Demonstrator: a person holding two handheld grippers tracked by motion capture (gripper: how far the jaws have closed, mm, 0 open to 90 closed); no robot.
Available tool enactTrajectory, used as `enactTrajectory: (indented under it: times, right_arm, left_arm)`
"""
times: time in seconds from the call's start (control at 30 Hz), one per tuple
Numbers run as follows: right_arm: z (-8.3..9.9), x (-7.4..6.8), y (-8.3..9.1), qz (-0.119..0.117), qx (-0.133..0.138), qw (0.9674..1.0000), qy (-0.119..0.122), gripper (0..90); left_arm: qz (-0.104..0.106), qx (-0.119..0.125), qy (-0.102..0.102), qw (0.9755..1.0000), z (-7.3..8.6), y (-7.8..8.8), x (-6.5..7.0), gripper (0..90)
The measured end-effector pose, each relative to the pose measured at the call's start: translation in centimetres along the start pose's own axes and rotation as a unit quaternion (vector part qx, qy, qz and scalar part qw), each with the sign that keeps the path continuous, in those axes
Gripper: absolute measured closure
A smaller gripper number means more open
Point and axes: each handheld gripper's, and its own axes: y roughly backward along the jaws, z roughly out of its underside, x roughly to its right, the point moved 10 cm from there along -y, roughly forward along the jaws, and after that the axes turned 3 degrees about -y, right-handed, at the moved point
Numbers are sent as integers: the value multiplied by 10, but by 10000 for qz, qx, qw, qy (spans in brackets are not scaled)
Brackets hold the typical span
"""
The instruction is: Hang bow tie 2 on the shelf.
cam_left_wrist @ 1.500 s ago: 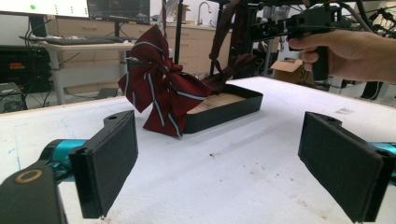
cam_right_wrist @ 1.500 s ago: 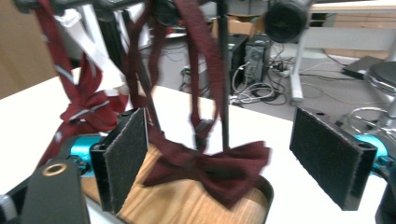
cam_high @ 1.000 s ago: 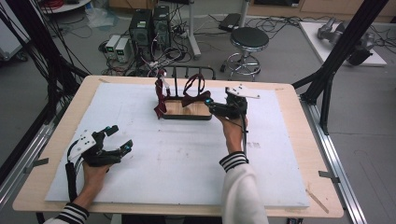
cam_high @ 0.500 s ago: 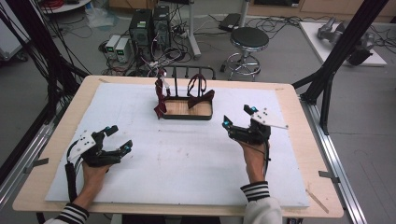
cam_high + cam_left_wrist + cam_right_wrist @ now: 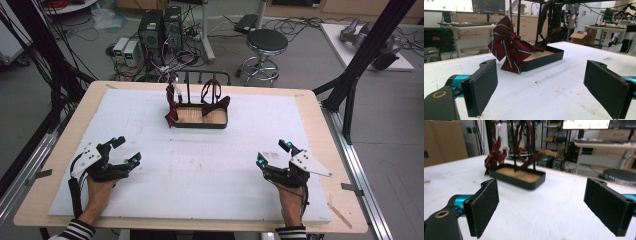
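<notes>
The work looks finished or at a pause: on the white table cover (image 5: 210, 170) a small black rack with a tray base (image 5: 200, 116) stands well ahead of both grippers, and two dark red striped ties hang from its rail. One tie (image 5: 171, 102) hangs at the rack's left end and spills over the tray's edge; the other tie (image 5: 215, 97) hangs nearer the right end, its tail reaching down toward the wooden tray floor. Nothing else lies on the cover to be hung, so I judge that little or nothing remains. The left gripper (image 5: 122, 157) rests low near the table's near edge, jaws spread wide and empty, the rack ahead and to its right. The right gripper (image 5: 272, 156) sits likewise, wide apart, holding nothing, the rack ahead and to its left.
</notes>
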Motion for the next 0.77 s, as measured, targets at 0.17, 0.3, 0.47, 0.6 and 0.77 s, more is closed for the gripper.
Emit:
enactTrajectory:
  times: [0.17,0.3,0.47,0.6,0.77]
  right_arm:
    - [18,2,13,39,155,9998,-76,118]
    - [30,0,15,-17,178,9998,-115,118]
    - [28,-2,15,-67,293,9995,-72,118]
    - [28,0,15,-30,304,9995,-126,118]
    - [28,-1,15,-37,322,9994,-89,118]
  left_arm:
    - [0,18,-73,10000,0,4,5,124]
    - [-35,52,-125,9999,-1,8,8,124]
    - [-114,88,-152,9998,-1,14,8,124]
    - [-121,68,-163,9998,-1,14,8,123]
    - [-140,78,-169,9997,-1,14,8,124]
